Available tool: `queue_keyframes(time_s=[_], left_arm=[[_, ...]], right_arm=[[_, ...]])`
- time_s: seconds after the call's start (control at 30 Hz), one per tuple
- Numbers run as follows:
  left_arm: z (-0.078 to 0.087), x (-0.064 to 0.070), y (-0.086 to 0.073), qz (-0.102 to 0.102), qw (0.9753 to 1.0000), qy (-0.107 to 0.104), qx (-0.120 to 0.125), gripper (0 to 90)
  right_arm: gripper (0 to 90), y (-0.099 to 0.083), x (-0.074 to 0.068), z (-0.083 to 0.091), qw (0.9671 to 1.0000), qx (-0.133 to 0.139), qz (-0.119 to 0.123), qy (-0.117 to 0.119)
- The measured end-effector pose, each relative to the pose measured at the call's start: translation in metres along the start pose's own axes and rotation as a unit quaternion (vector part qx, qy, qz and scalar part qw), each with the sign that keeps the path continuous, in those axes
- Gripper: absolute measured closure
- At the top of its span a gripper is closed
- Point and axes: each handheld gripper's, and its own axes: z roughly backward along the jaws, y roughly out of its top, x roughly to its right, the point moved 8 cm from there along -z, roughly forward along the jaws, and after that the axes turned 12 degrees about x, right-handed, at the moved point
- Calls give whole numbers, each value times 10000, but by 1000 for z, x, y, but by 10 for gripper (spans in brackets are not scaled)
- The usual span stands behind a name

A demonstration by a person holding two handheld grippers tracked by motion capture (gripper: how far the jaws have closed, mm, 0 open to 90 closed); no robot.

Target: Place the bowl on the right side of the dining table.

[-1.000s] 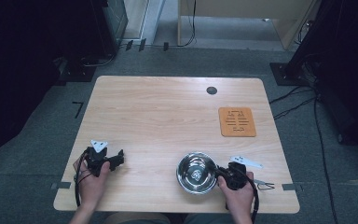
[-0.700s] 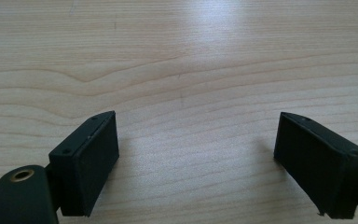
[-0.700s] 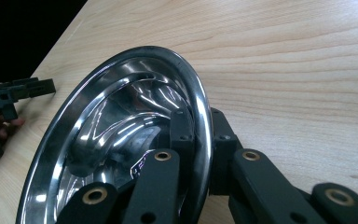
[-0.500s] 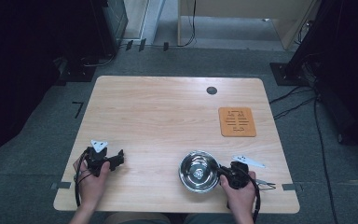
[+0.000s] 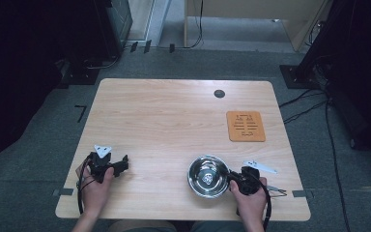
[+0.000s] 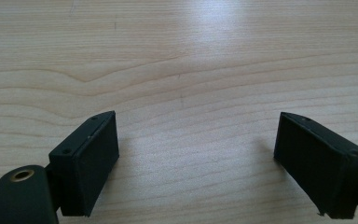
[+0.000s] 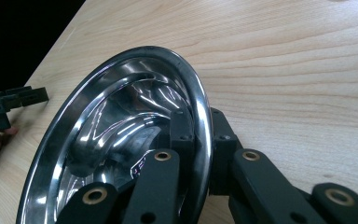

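The steel bowl (image 5: 207, 176), at the bench's (image 5: 174, 121) near right, is pinched by its rim in the right gripper (image 7: 200, 135); it should be moved level. The left gripper (image 6: 196, 154) rests with jaws spread

Left hand (image 5: 95, 186): enters from the near edge of the surface, forearm roughly straight, fingers wrapped around the left claw (image 5: 121, 165) near the near-left corner. Jaws spread wide, nothing between them, pointing toward the right side, resting low over the surface.

Right hand (image 5: 249, 197): enters from the near edge close to the near-right corner, gripping the right claw (image 5: 233, 178). Jaws pointing left, closed together on a rim, one inside, one outside.
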Motion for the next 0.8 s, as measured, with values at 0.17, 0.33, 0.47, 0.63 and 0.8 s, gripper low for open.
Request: queue_keyframes(time_s=[0.17,0.33,0.47,0.63,0.8], left_arm=[[0,0,0,-1,10000,0,-1,135],[0,0,0,-1,10000,0,-1,135],[0,0,0,0,10000,0,0,135],[0,0,0,-2,10000,-1,-1,135],[0,0,0,0,10000,0,0,136]], right_arm=[[850,2,3,1,10000,31,-3,-25],[850,3,5,1,10000,52,-22,-62],[849,4,7,2,9999,75,-29,-90],[849,6,10,3,9999,102,-43,-115],[849,7,12,4,9998,128,-60,-143]])
